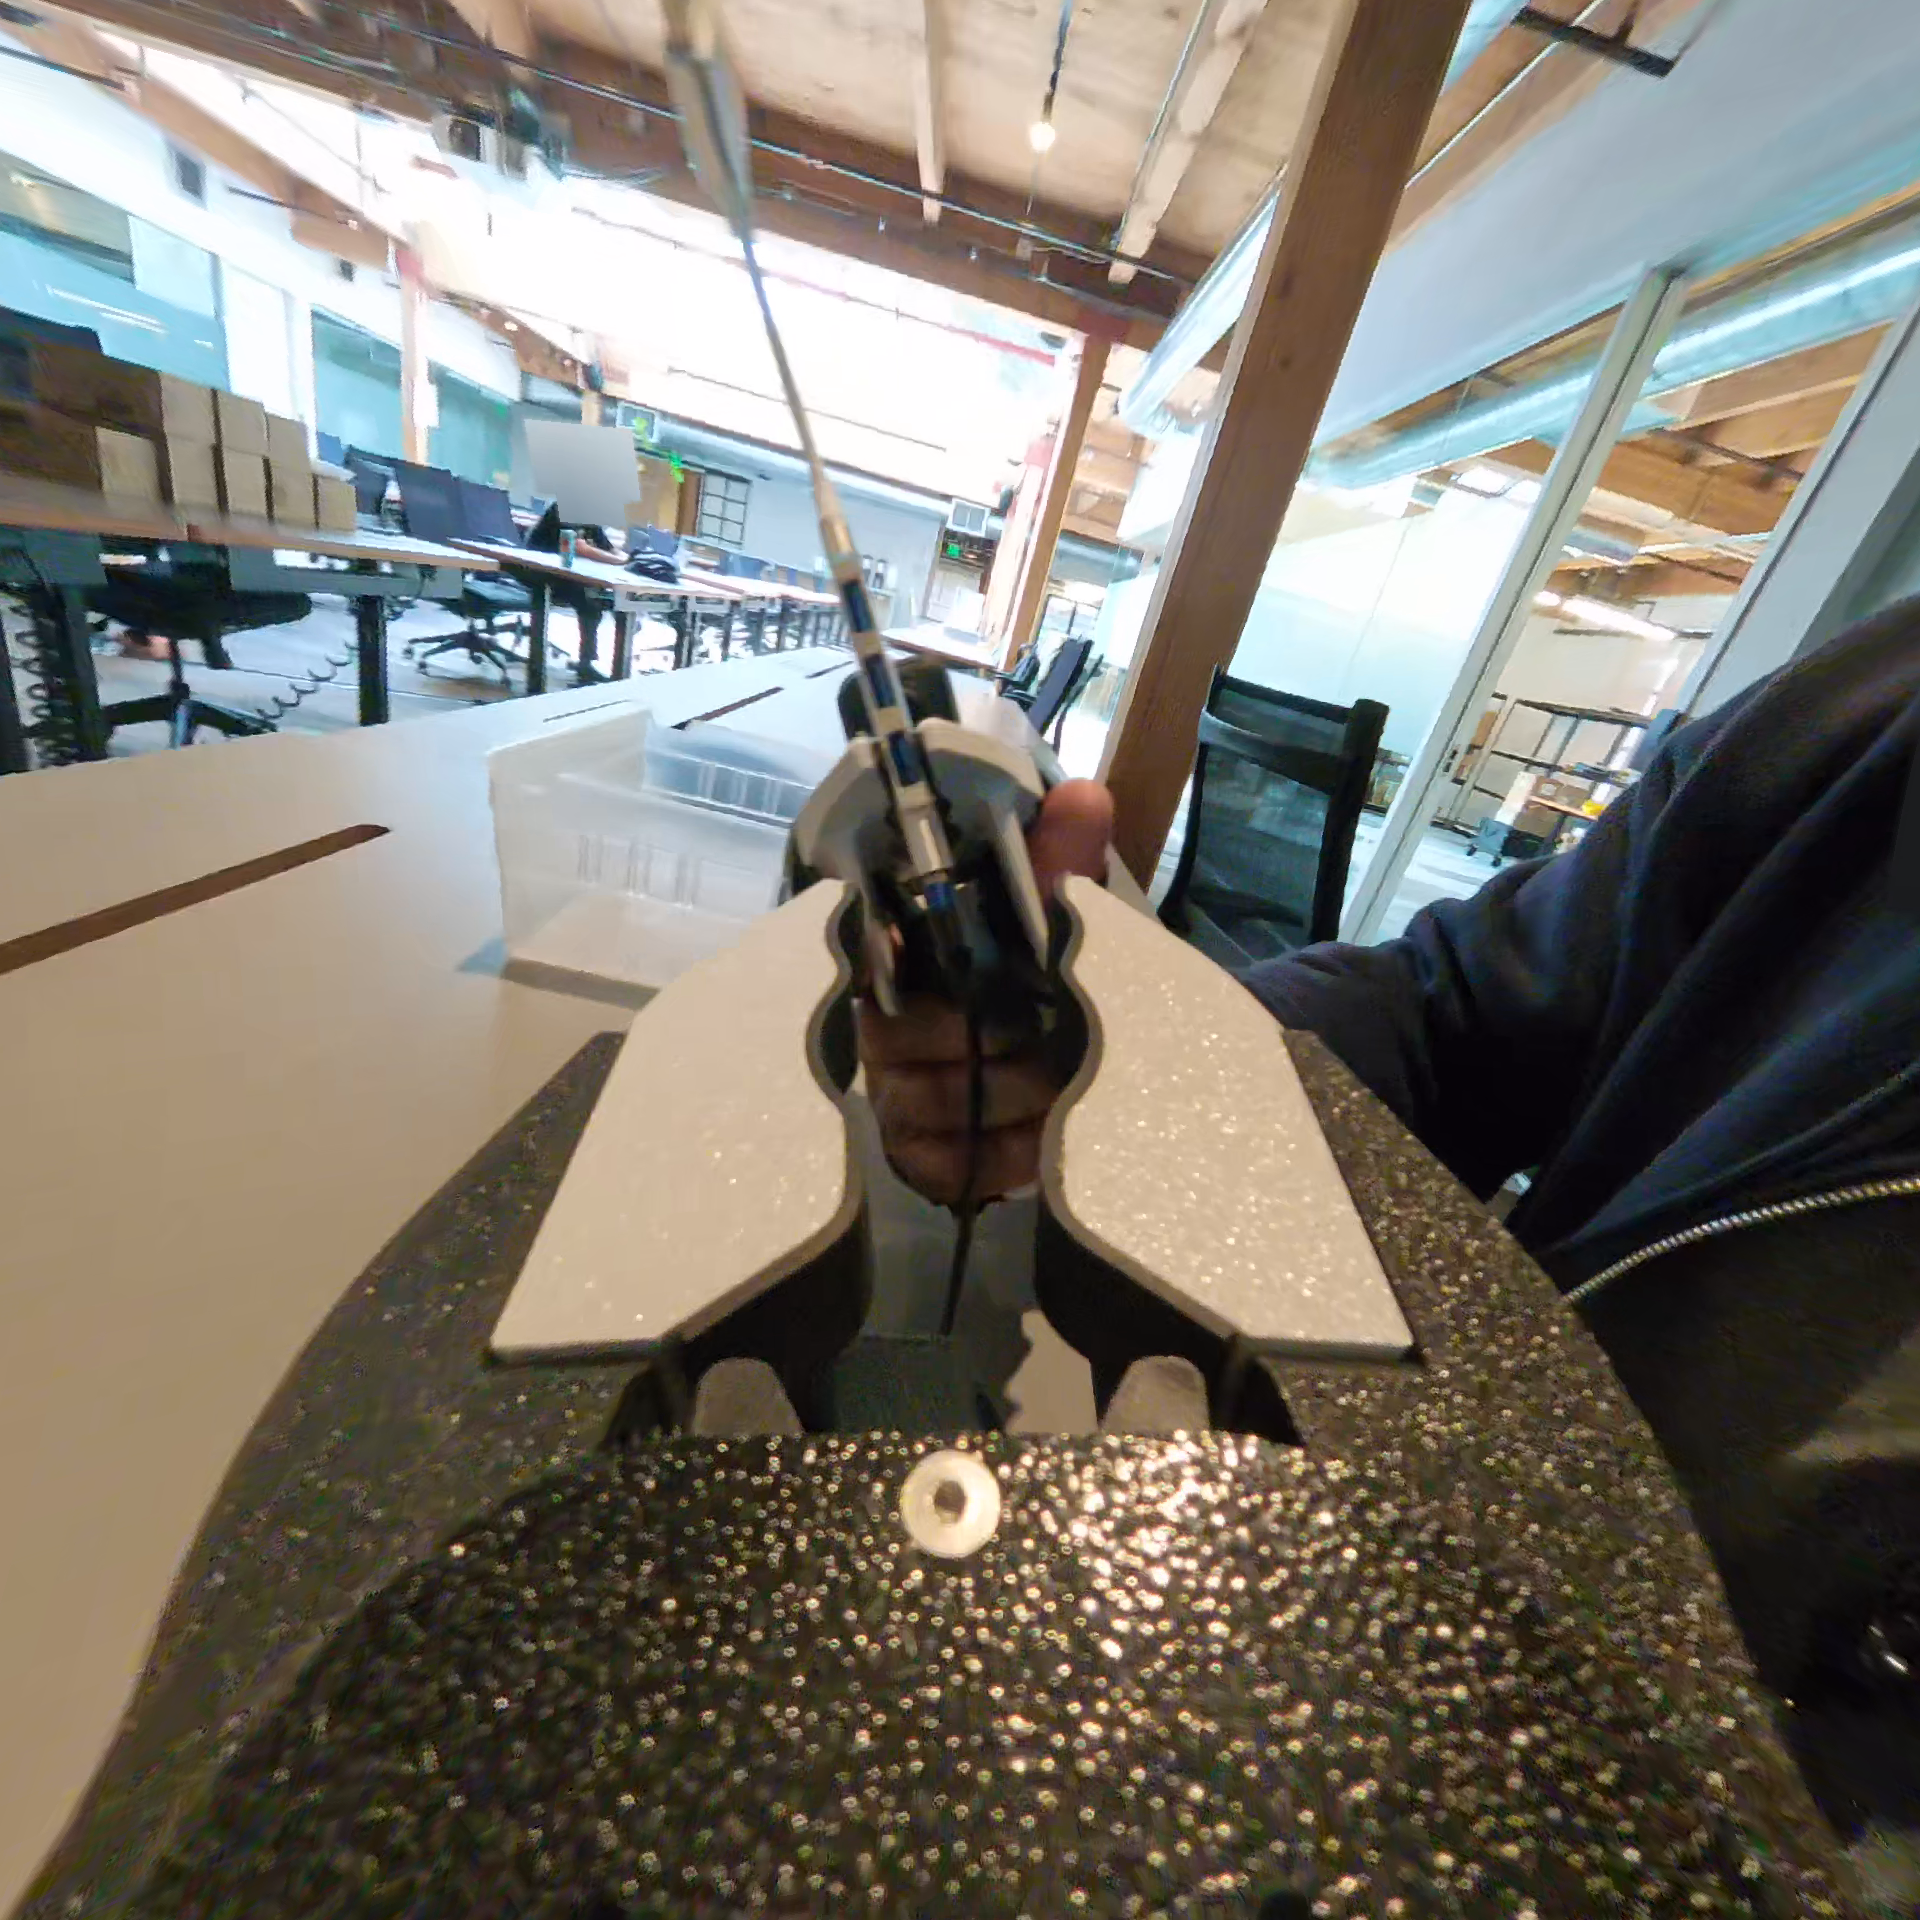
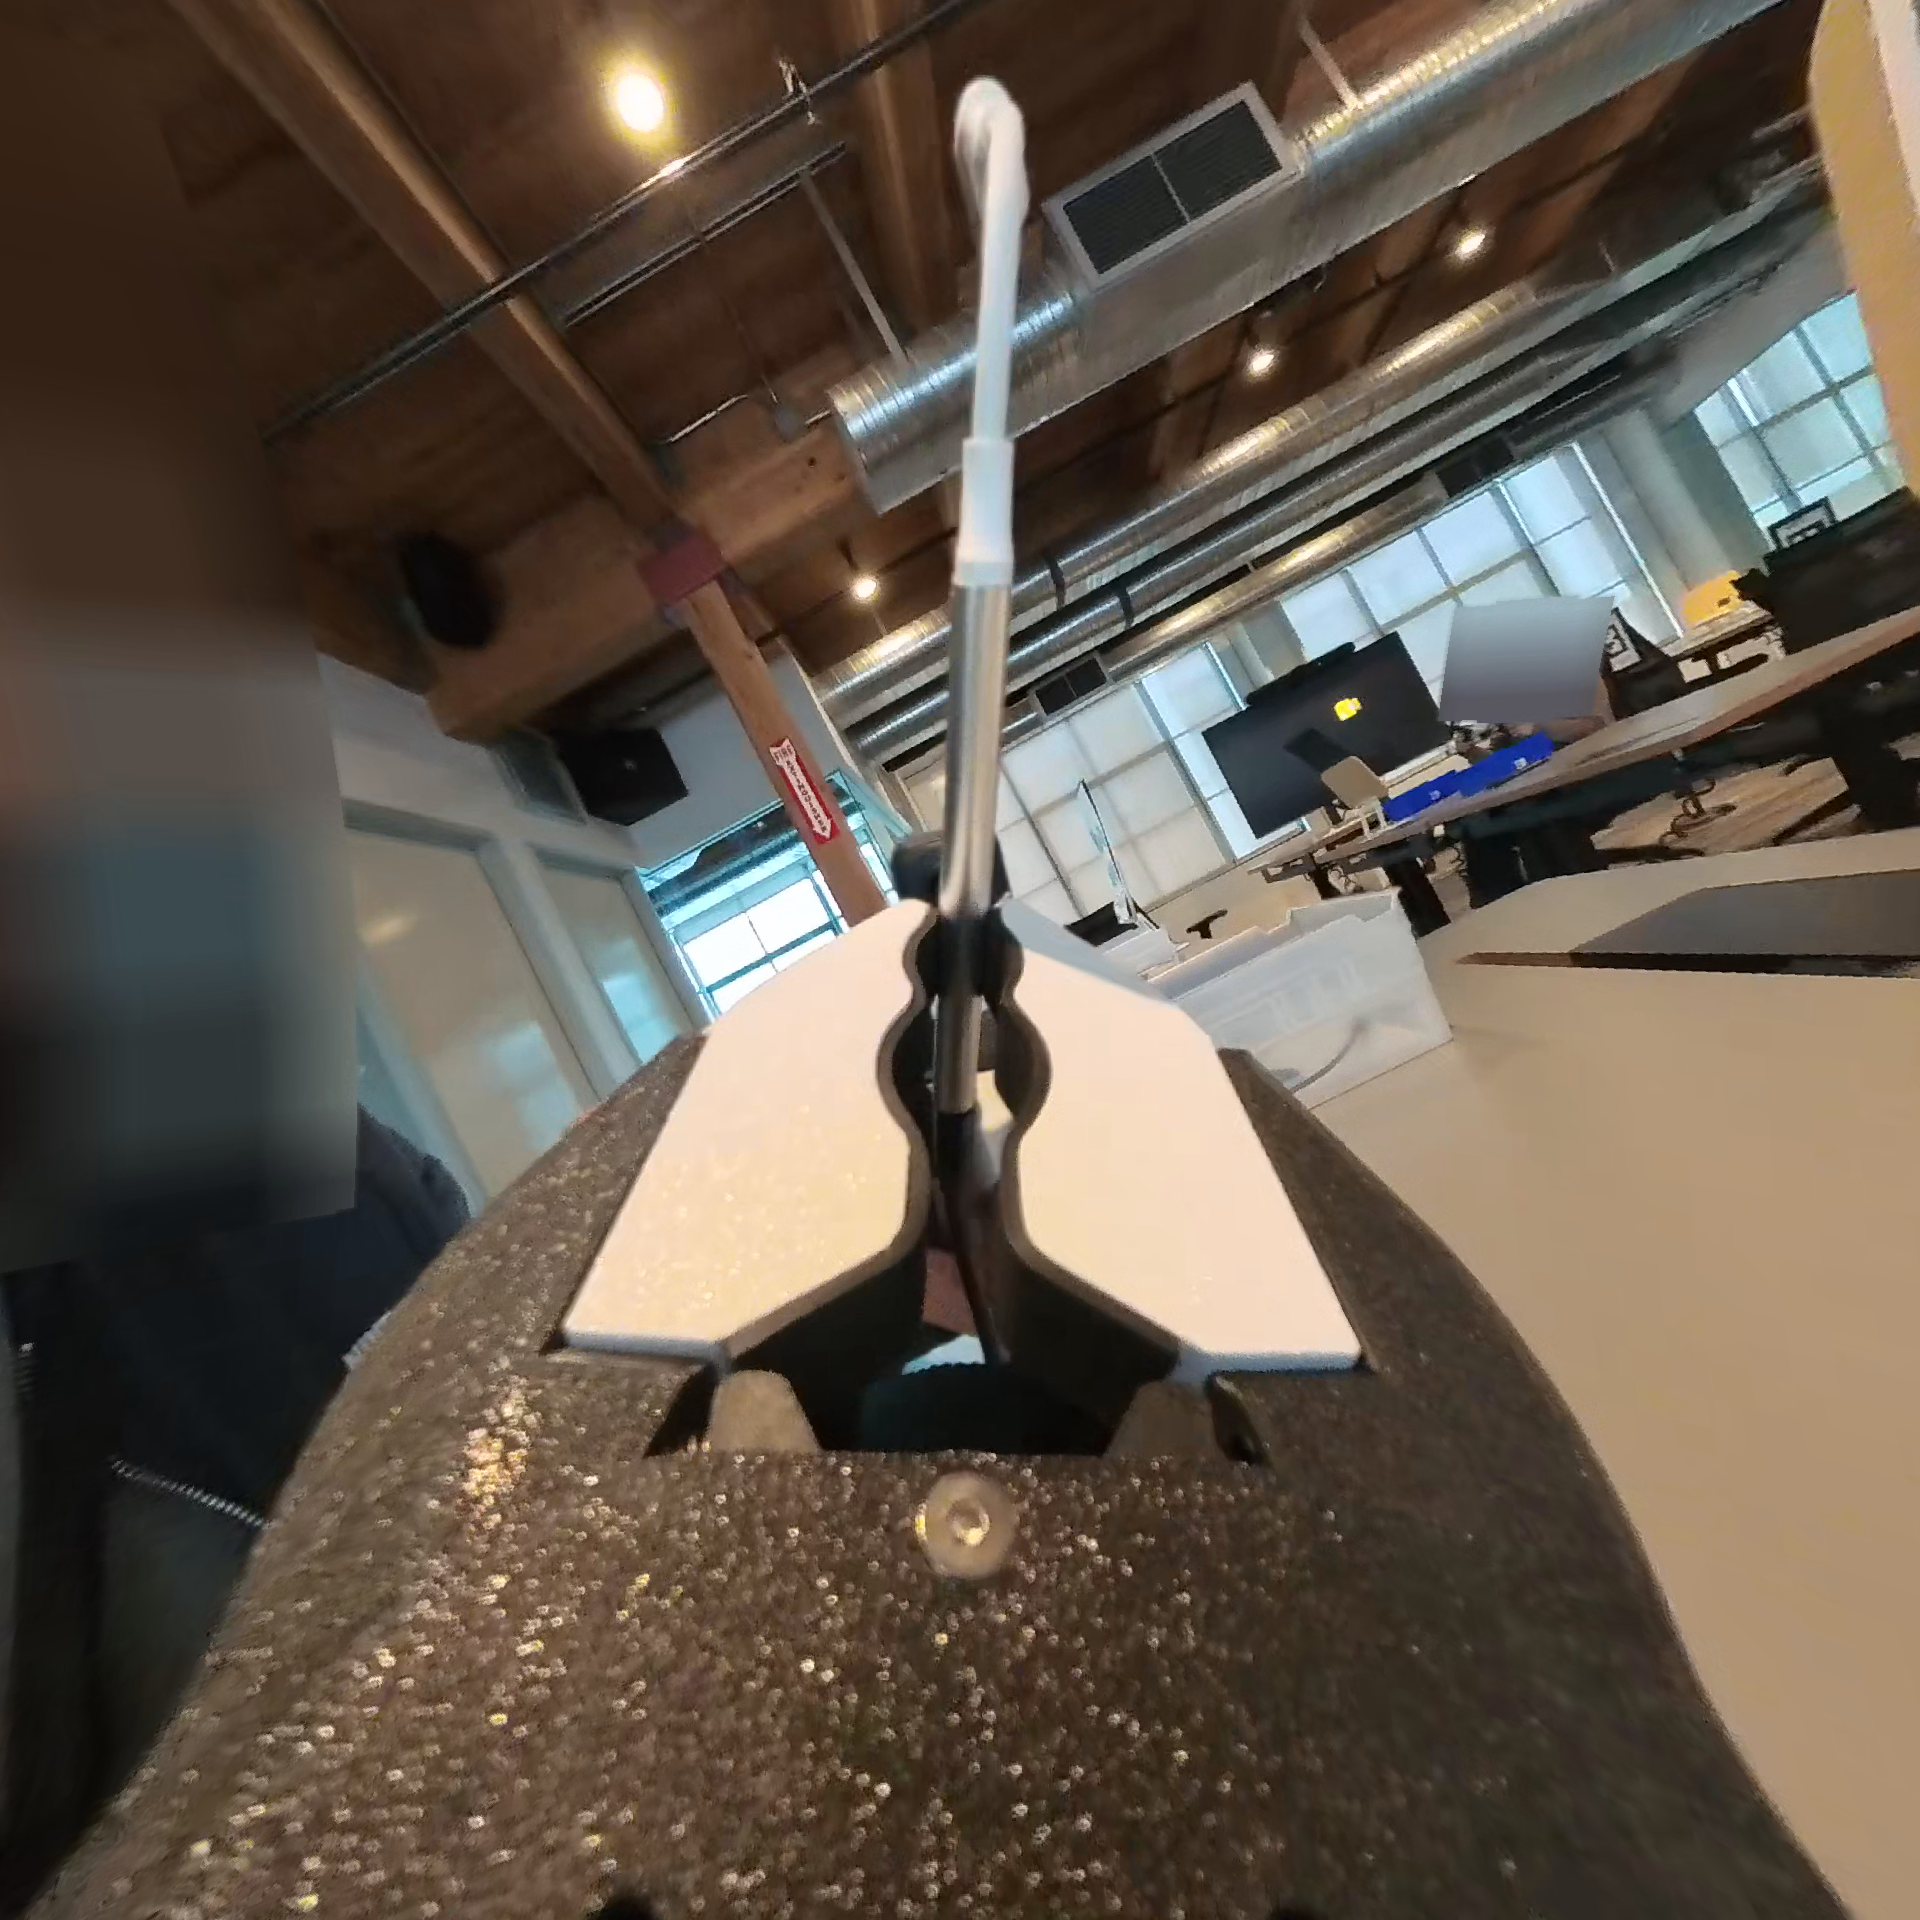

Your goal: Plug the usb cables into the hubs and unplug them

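office desks and timber beams fill the background, with a pale table below. held up in the air, the hub, a slim metal bar with a white cable at its top, stands clamped between the closed right gripper, long axis along its fingers. in the left view that bar slants up and away, beyond the fingertips. the left gripper is narrowed around a thin black cord; whether it pinches it, i cannot tell. a clear plastic bin sits well apart on the table.
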A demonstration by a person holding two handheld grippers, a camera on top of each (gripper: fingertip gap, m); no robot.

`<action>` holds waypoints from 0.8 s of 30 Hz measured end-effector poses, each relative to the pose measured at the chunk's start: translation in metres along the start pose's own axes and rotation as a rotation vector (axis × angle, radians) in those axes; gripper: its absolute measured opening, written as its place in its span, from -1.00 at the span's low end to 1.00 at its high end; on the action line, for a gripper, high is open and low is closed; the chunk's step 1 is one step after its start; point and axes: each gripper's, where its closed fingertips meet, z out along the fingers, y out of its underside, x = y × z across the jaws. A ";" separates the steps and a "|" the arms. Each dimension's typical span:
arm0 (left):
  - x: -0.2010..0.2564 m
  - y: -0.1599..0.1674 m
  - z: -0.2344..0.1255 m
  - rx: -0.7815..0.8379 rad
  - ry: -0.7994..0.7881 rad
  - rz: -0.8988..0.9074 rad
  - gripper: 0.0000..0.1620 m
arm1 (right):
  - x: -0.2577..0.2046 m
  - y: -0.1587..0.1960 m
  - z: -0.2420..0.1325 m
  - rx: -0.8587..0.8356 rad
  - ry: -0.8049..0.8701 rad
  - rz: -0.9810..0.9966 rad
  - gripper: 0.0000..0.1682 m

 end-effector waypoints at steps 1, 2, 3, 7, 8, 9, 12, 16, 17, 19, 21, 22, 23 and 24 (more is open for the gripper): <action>0.004 0.004 0.004 -0.012 0.014 -0.003 -0.62 | 0.001 0.002 0.000 0.003 0.007 0.000 -0.92; 0.007 0.010 0.008 -0.037 0.022 -0.005 -0.64 | 0.002 0.004 0.001 0.003 0.012 0.002 -0.91; 0.008 0.016 0.012 -0.060 0.017 -0.003 -0.65 | 0.003 0.006 0.001 0.001 0.018 0.000 -0.92; -0.002 0.035 0.020 -0.126 -0.068 0.006 -0.68 | 0.002 0.011 0.004 -0.015 0.033 -0.034 -0.92; -0.006 0.038 0.021 -0.134 -0.094 0.003 -0.68 | 0.002 0.011 0.004 -0.017 0.036 -0.042 -0.92; -0.008 0.040 0.021 -0.137 -0.107 0.000 -0.70 | 0.001 0.011 0.004 -0.019 0.039 -0.048 -0.92; -0.006 0.042 0.022 -0.120 -0.078 -0.029 -0.79 | 0.003 0.012 0.003 -0.024 0.047 -0.057 -0.91; -0.004 0.043 0.022 -0.111 -0.052 -0.042 -0.89 | 0.005 0.014 0.003 -0.033 0.056 -0.070 -0.91; -0.004 0.044 0.022 -0.111 -0.049 -0.043 -0.90 | 0.005 0.014 0.003 -0.038 0.060 -0.080 -0.92; -0.004 0.044 0.022 -0.108 -0.048 -0.049 -0.90 | 0.005 0.016 0.003 -0.050 0.067 -0.100 -0.92; -0.004 0.045 0.022 -0.104 -0.047 -0.059 -0.91 | 0.005 0.016 0.004 -0.056 0.076 -0.119 -0.91; -0.005 0.045 0.022 -0.109 -0.047 -0.062 -0.91 | 0.006 0.017 0.004 -0.062 0.083 -0.129 -0.92; -0.005 0.046 0.021 -0.119 -0.047 -0.065 -0.91 | 0.006 0.018 0.004 -0.070 0.091 -0.142 -0.91; -0.006 0.048 0.020 -0.135 -0.057 -0.065 -0.91 | 0.007 0.019 0.004 -0.080 0.106 -0.158 -0.92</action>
